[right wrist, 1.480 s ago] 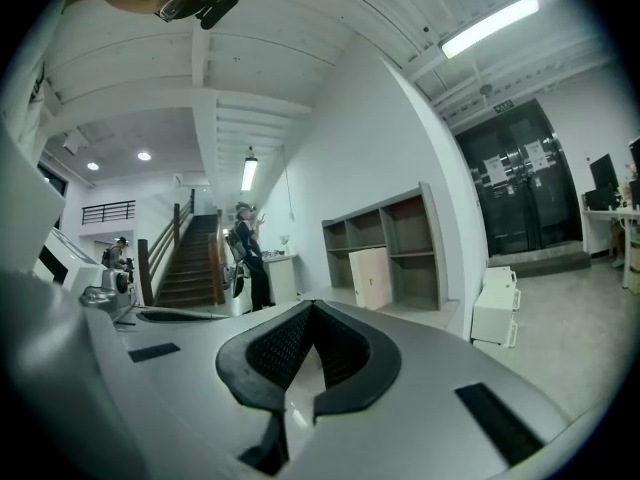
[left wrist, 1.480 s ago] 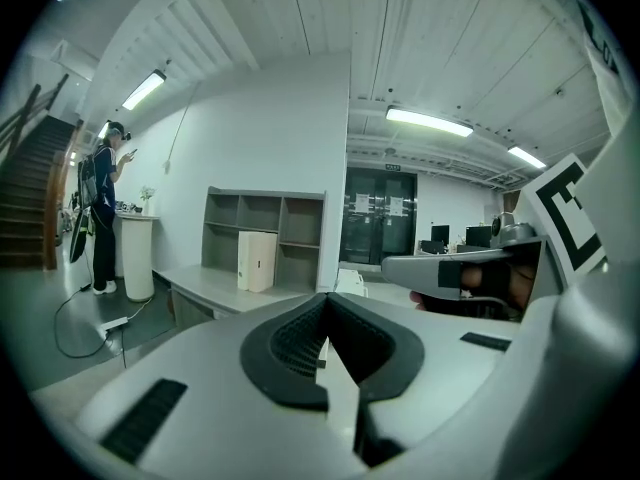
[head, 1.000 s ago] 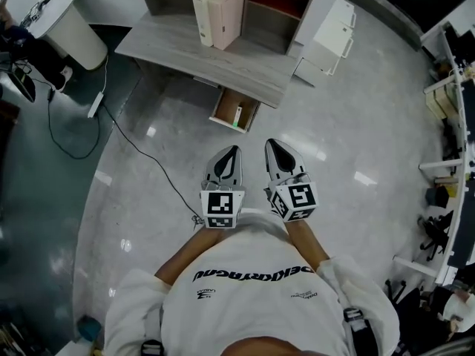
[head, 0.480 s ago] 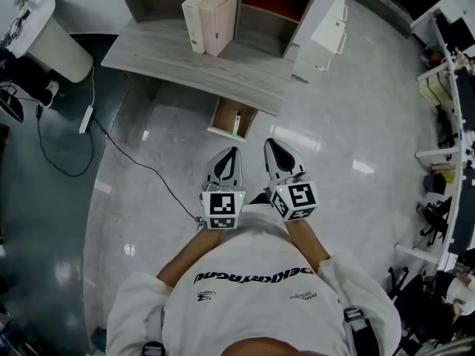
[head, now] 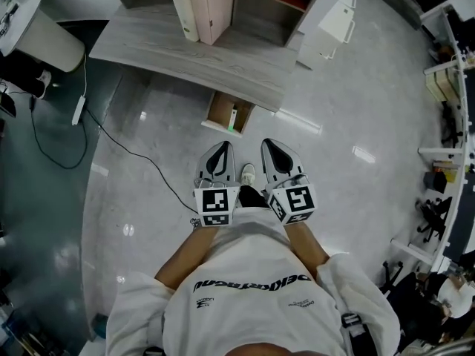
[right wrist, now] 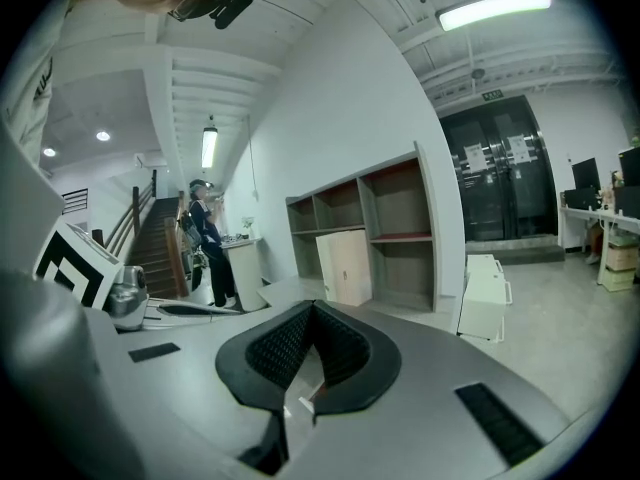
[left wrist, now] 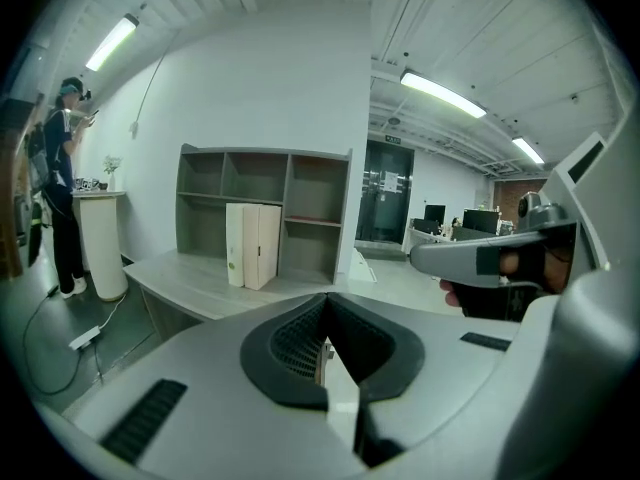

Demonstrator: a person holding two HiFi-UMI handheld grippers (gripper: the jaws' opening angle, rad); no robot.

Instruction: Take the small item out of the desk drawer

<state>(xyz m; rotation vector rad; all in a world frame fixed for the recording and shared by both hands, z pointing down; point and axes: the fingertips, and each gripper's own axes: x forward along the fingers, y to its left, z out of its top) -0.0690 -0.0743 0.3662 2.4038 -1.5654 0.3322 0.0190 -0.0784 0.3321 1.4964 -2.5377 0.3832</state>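
The surface (head: 200,50) and its open drawer (head: 219,110) are being seen shifted a little to the left in the head view compared with a second ago. The gap between drawer and grippers is being narrowed slightly. A shoe (head: 248,173) is now being shown between the grippers where none was showing before. From this it is being judged that a step toward the drawer is being taken.

The drawer is already standing pulled out beneath the front edge of the surface. The item (head: 234,117), a small pale thing with a green end, is lying inside it toward the right side, apart from both grippers. The task is therefore being judged to be in its approach only: no opening of the drawer is needed, and no reach is yet being made.

The left gripper (head: 225,147) and the right gripper (head: 269,144) are being held side by side close in front of the chest, level with each other and pointed forward at the drawer, with the elbows bent. The fingers (left wrist: 292,343) of the left gripper are being pressed together with nothing between them. The fingers (right wrist: 280,353) of the right gripper are likewise being held closed and empty. One pair is being judged to need opening before the item can be taken.
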